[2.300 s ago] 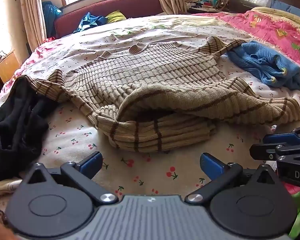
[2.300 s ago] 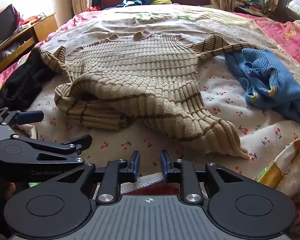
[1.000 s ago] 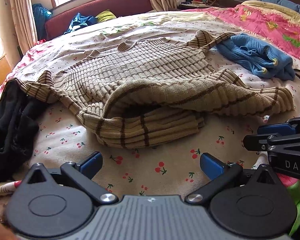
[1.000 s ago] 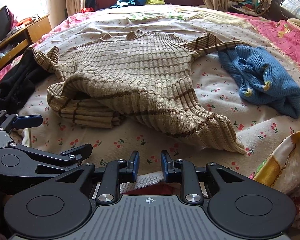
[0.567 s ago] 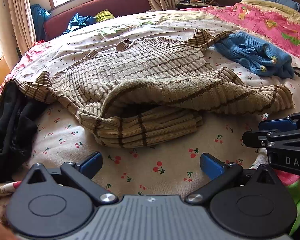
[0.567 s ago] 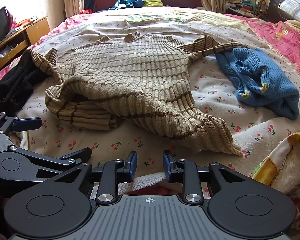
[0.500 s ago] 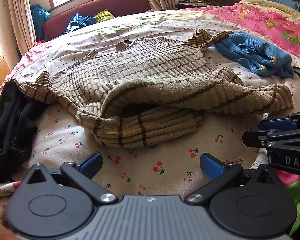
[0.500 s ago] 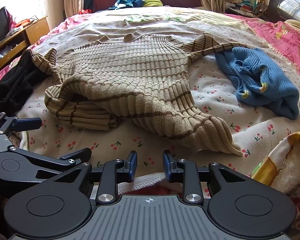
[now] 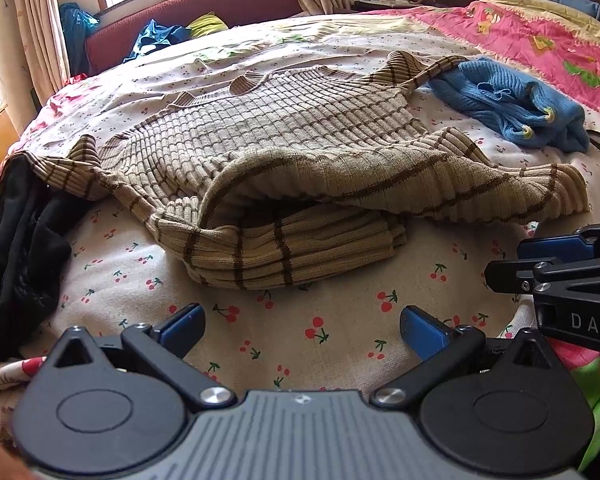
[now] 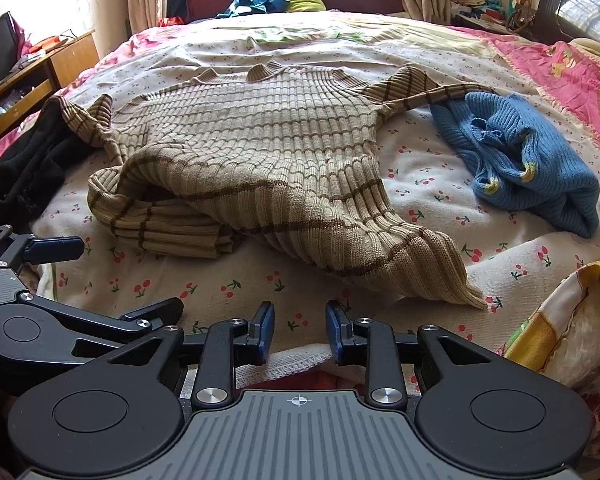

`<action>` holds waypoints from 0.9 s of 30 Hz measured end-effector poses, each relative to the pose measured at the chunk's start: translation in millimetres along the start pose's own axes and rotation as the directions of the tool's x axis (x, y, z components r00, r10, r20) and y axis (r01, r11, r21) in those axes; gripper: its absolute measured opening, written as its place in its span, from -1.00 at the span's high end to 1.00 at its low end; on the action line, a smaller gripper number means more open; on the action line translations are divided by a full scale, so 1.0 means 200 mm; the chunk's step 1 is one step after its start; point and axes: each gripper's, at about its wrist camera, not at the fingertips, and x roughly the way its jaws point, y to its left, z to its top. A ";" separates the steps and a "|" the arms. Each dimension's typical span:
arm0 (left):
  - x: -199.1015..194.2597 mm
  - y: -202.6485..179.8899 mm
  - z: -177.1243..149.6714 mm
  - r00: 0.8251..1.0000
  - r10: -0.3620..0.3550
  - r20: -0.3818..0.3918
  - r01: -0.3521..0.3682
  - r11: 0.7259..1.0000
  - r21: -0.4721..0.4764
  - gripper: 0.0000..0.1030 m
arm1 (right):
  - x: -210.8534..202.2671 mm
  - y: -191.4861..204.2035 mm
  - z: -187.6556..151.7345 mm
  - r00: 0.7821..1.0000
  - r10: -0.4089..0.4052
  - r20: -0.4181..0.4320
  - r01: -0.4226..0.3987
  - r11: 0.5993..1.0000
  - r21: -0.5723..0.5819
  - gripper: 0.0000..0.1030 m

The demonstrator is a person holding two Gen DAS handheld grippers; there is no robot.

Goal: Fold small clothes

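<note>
Nearest, left gripper (image 9: 300,326): tilted down over the cherry-print bedsheet (image 9: 340,292), blue pads spread wide, nothing between them.
Right gripper (image 10: 300,330): beside the left one, also pitched downward at the bed's near edge; jaws parted only narrowly, gripping nothing, with the sheet's hem showing in the gap.
Beige striped sweater (image 9: 300,168): spread on the sheet just ahead of both grippers, touched by neither; its lower hem is bunched and folded over itself, sleeves reaching out to either side.
Black garment (image 9: 16,240): heaped at the left sleeve's end.
Blue knit sweater (image 10: 520,152): crumpled farther right, touching the right sleeve's end.
</note>
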 end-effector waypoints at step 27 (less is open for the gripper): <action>0.02 0.18 0.04 1.000 0.022 -0.001 -0.022 0.999 -0.046 -1.00 | 0.11 0.10 0.16 0.983 0.180 0.025 -0.175 0.976 -0.128 0.43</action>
